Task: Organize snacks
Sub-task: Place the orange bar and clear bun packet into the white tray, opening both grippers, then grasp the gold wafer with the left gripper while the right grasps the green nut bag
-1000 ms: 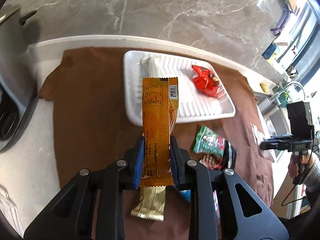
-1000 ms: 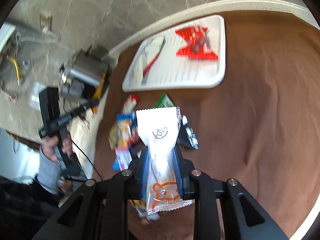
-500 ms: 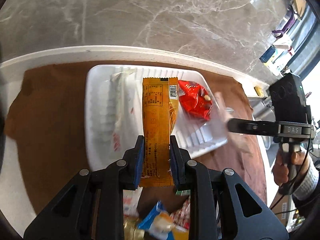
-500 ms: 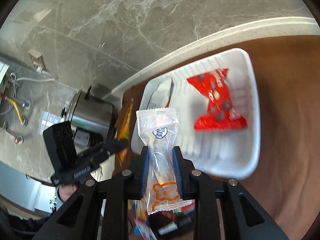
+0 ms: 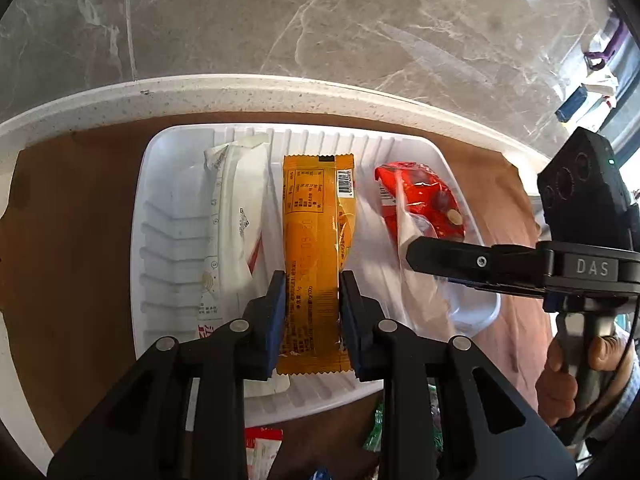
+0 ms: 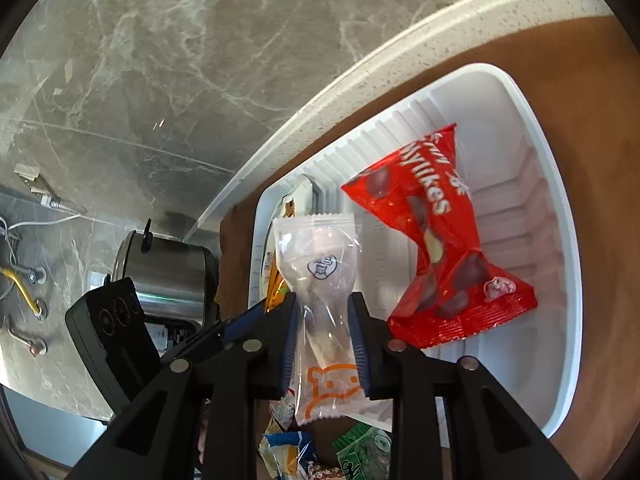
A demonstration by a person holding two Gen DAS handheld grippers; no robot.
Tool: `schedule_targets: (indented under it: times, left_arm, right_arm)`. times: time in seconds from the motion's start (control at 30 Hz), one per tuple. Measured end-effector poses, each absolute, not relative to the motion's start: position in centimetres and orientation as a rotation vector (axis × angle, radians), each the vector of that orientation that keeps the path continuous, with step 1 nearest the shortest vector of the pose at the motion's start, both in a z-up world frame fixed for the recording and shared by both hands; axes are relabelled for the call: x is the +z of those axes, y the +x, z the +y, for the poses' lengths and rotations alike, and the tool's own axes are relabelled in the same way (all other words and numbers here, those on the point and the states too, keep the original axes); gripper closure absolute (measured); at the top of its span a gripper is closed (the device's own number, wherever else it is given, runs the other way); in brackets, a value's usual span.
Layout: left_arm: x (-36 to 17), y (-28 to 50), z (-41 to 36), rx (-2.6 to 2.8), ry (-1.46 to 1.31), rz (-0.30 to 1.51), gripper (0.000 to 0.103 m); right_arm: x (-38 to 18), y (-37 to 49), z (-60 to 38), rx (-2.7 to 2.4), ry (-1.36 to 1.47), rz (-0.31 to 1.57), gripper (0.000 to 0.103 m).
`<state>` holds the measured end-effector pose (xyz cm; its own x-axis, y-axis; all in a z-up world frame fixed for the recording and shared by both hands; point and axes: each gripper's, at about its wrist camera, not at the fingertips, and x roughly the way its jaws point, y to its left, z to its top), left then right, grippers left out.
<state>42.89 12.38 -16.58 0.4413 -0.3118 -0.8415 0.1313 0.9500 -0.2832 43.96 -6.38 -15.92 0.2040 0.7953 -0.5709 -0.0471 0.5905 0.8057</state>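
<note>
The left gripper (image 5: 312, 312) pinches a long, flat, glossy orange snack packet (image 5: 316, 256) near its lower end, blue pads pressed on both edges. The packet hangs over the middle of the ribbed white foam tray (image 5: 160, 240), between a white wrapped bar (image 5: 234, 224) and a crinkled red candy bag (image 5: 424, 200) lying in the tray.

The right gripper (image 6: 324, 344) squeezes a clear, soft plastic pouch (image 6: 320, 280) printed with an orange bear, held over the tray's near rim just beside the red bag. Bare ribbed floor shows at the tray's far-right side. The tray sits on a brown cloth (image 6: 592, 80); loose snacks (image 6: 360, 452) lie just below its near edge.
</note>
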Motion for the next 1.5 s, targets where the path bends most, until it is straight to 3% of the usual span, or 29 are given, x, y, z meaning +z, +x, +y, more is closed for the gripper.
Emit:
schedule_targets:
  times: [0.2,0.47,0.7,0.8,1.2,1.5]
  left_arm:
    - [-16.4,42.8,12.1,-0.275,-0.166,1.057,0.064]
    - [-14.2,40.6,12.2,-0.279,-0.141,1.008,0.064]
    - [-12.2,36.2,13.4,-0.278,-0.129,0.974,0.063]
    - [-12.0,33.4,14.4,-0.263,-0.127,0.978,0.063]
    - [-15.4,24.0,18.9,-0.195,-0.119,1.11,0.061]
    - [-18.1,22.1,18.5,-0.224,-0.055,1.181,0.061]
  right_arm:
    - [-15.4,43.3,-6.9,0.682,0.763,1.207,0.059]
    - [-13.1,41.7,-7.1,0.709,0.704,1.155,0.053]
    - [-10.7,37.8,-7.7,0.737,0.501,1.111,0.05]
    - [-10.3,35.6,-8.0,0.735,0.398,1.104,0.044]
    - [-12.2,30.0,-4.5,0.768,-0.033,1.113,0.044]
    - [-13.4,29.2,-2.3,0.78,-0.179,1.12,0.042]
